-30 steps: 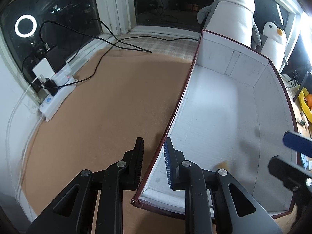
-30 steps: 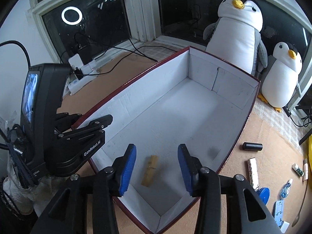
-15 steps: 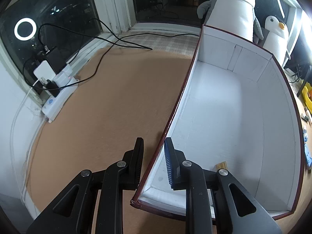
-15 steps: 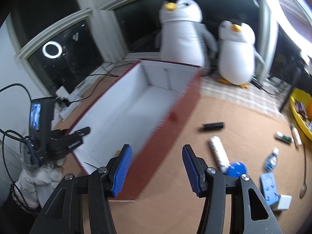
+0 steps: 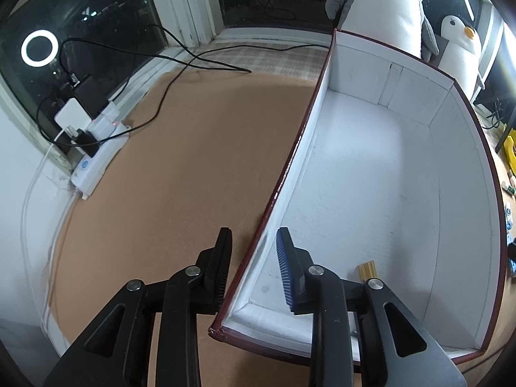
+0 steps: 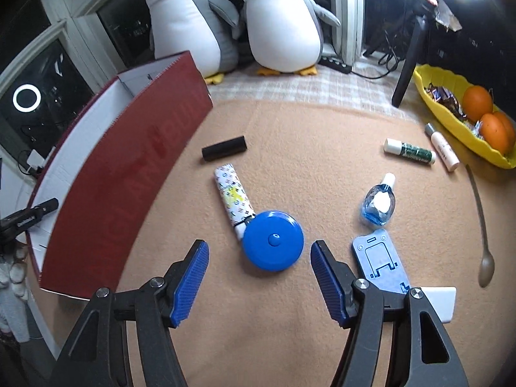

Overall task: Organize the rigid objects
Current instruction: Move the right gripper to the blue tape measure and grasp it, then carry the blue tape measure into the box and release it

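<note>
My left gripper [image 5: 254, 258] is partly open and straddles the left wall of the red box [image 5: 292, 158] near its front corner; I cannot tell if the pads touch it. A small wooden block [image 5: 367, 270] lies inside on the white floor. My right gripper [image 6: 259, 274] is open and empty, just short of a round blue tape measure [image 6: 273, 240]. Around it lie a patterned white tube [image 6: 233, 197], a black cylinder [image 6: 224, 148], a blue bottle [image 6: 379, 204], a light blue stand [image 6: 380, 262] and a green stick [image 6: 409, 151]. The box [image 6: 119, 167] stands to the left.
Two plush penguins [image 6: 274, 22] stand at the back. A yellow tray [image 6: 451, 116] with oranges sits far right, with a cream tube [image 6: 442, 146] and a spoon [image 6: 483, 251] near it. A power strip [image 5: 96, 158] and cables lie left of the box. A white card [image 6: 438, 301] lies under the right finger.
My right gripper has swung from above the box to the right, over the loose objects on the mat. My left gripper has stayed at the box wall.
</note>
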`<state>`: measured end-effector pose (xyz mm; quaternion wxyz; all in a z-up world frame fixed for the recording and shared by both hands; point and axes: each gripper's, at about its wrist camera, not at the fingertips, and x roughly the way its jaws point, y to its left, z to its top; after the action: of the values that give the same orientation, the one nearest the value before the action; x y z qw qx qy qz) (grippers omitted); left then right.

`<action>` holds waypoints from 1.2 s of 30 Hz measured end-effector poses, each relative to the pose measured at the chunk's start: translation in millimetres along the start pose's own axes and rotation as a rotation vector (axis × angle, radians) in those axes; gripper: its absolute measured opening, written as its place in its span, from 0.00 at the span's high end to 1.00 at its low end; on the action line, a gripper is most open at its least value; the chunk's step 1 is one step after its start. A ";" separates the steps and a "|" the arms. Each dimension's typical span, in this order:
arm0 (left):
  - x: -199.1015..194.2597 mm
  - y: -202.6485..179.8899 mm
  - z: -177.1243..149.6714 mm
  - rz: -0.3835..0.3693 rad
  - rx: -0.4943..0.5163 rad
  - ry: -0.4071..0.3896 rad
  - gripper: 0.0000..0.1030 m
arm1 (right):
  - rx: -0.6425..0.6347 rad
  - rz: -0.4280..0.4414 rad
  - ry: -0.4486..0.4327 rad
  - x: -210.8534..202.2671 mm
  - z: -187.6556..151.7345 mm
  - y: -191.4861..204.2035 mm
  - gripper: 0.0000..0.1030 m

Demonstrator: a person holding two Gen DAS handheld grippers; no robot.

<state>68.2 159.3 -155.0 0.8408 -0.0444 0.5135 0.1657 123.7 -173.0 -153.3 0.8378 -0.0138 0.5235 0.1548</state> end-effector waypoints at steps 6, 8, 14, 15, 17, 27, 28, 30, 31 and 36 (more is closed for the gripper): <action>-5.6 -0.1 1.1 0.003 -0.004 0.006 0.72 | -0.018 0.001 0.030 18.1 -0.5 -7.3 0.40; -7.6 -1.3 1.1 0.009 -0.001 0.005 0.72 | -0.018 0.006 0.036 22.0 0.1 -10.3 0.40; -8.7 -1.5 0.7 0.025 -0.008 0.012 0.72 | -0.037 0.021 0.054 34.0 3.1 -15.6 0.40; -8.8 -1.3 0.6 0.027 -0.009 0.014 0.72 | -0.040 0.023 0.059 35.8 3.4 -16.1 0.40; -9.3 -1.4 0.5 0.030 -0.013 0.016 0.72 | -0.045 0.031 0.052 36.6 3.7 -16.8 0.40; -10.7 -2.6 -1.8 0.039 -0.022 0.013 0.72 | -0.046 0.042 0.043 34.6 2.7 -19.7 0.55; -11.1 -2.4 -2.1 0.038 -0.022 0.012 0.72 | -0.041 0.041 0.041 33.4 1.9 -19.9 0.55; -11.4 -1.8 -2.5 0.034 -0.025 0.009 0.72 | -0.030 0.041 0.028 27.0 2.1 -19.2 0.55; -11.6 -1.4 -2.8 0.031 -0.026 0.007 0.72 | -0.029 0.041 0.021 23.7 2.4 -18.2 0.55; -11.9 0.6 -3.8 0.015 -0.032 -0.003 0.72 | -0.063 0.072 -0.053 -12.9 13.7 6.6 0.55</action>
<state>59.9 156.2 -146.3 0.8395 -0.0539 0.5099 0.1801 128.6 -167.4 -134.9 0.8443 -0.0173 0.4961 0.2017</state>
